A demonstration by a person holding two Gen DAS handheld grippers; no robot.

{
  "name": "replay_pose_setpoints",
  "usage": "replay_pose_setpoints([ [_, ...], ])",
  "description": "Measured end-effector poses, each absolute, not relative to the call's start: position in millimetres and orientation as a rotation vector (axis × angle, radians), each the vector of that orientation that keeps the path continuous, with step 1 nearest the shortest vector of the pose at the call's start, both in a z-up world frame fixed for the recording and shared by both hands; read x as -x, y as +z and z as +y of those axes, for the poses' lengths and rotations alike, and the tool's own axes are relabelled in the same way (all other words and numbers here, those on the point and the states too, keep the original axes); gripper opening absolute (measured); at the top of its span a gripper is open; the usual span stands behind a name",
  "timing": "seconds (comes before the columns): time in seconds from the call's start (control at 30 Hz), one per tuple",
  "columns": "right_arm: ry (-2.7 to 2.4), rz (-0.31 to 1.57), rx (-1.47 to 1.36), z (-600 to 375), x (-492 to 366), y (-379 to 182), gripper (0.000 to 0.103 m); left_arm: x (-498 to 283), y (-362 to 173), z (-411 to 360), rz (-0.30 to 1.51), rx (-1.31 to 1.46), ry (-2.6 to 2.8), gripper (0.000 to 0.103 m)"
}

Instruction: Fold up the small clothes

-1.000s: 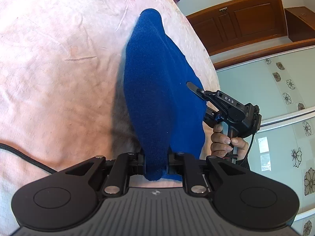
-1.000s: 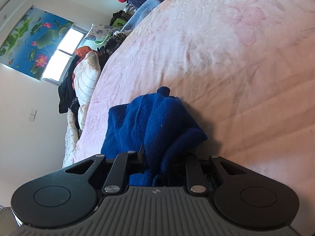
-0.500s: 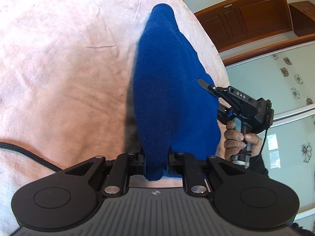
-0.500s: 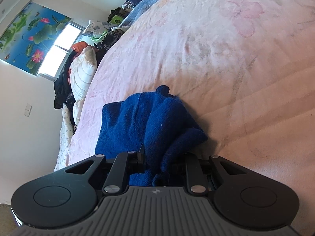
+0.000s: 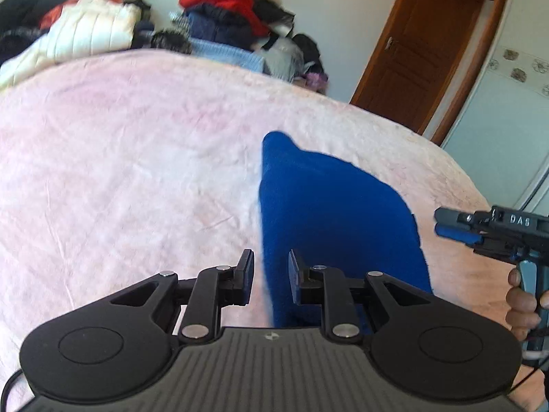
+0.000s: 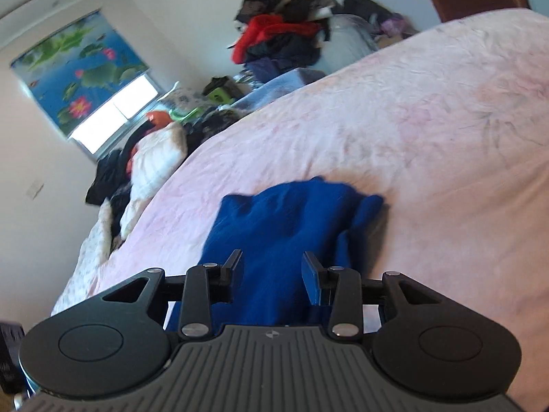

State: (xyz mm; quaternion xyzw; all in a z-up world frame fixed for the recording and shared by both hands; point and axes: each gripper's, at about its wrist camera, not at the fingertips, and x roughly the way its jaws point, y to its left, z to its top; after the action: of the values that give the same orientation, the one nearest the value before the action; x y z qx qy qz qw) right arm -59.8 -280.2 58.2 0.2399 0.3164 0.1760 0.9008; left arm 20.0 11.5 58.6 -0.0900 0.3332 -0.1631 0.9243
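Observation:
A folded blue knit garment (image 5: pixel 329 206) lies flat on the pink bed cover (image 5: pixel 137 154). My left gripper (image 5: pixel 271 257) hovers above its near left edge. Its jaws are opening; the cloth shows in the gap below them, and neither pad presses on it. In the right wrist view the same garment (image 6: pixel 291 213) lies rumpled at its far end. My right gripper (image 6: pixel 272 257) hangs over it with jaws opening and nothing clamped. That right gripper (image 5: pixel 437 221) also appears in the left wrist view, held by a hand just right of the garment.
Piles of clothes (image 5: pixel 223 10) and a white quilted item (image 5: pixel 85 31) line the far side of the bed. A wooden door (image 5: pixel 422 51) and a frosted wardrobe panel (image 5: pixel 497 103) stand at the right. A window with a lotus blind (image 6: pixel 79 79) is far left.
Both grippers let go of the blue garment and their jaws spread. Both pulled back and rose, rolling upright. The garment now lies on the bed instead of hanging between the pads.

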Motion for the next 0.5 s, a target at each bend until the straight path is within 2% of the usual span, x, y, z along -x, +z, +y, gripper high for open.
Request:
replay_pose_setpoints([
  [0.1,0.429,0.71,-0.48,-254.7,67.5,48.8,0.04,-5.4,57.4,-16.9,0.641,0.094,-0.432,0.021],
  [0.17,0.41,0.759,-0.49,-247.2,62.5,38.3,0.041,-8.0,42.2,-32.7,0.682,0.059,-0.469,0.021],
  [0.2,0.385,0.787,-0.474,-245.1,60.4,30.9,0.046,-12.7,30.6,-38.8,0.723,0.044,-0.468,0.021],
  [0.23,0.348,0.819,-0.455,-244.7,60.1,22.8,0.047,-17.7,17.9,-44.2,0.782,0.03,-0.454,0.021],
  [0.3,0.334,0.813,-0.471,-250.5,65.6,8.8,0.039,-15.9,2.7,-39.6,0.796,0.057,-0.45,0.02],
  [0.5,0.305,0.805,-0.505,-251.7,77.9,13.5,0.039,-17.2,5.9,-42.3,0.825,0.048,-0.424,0.02],
])
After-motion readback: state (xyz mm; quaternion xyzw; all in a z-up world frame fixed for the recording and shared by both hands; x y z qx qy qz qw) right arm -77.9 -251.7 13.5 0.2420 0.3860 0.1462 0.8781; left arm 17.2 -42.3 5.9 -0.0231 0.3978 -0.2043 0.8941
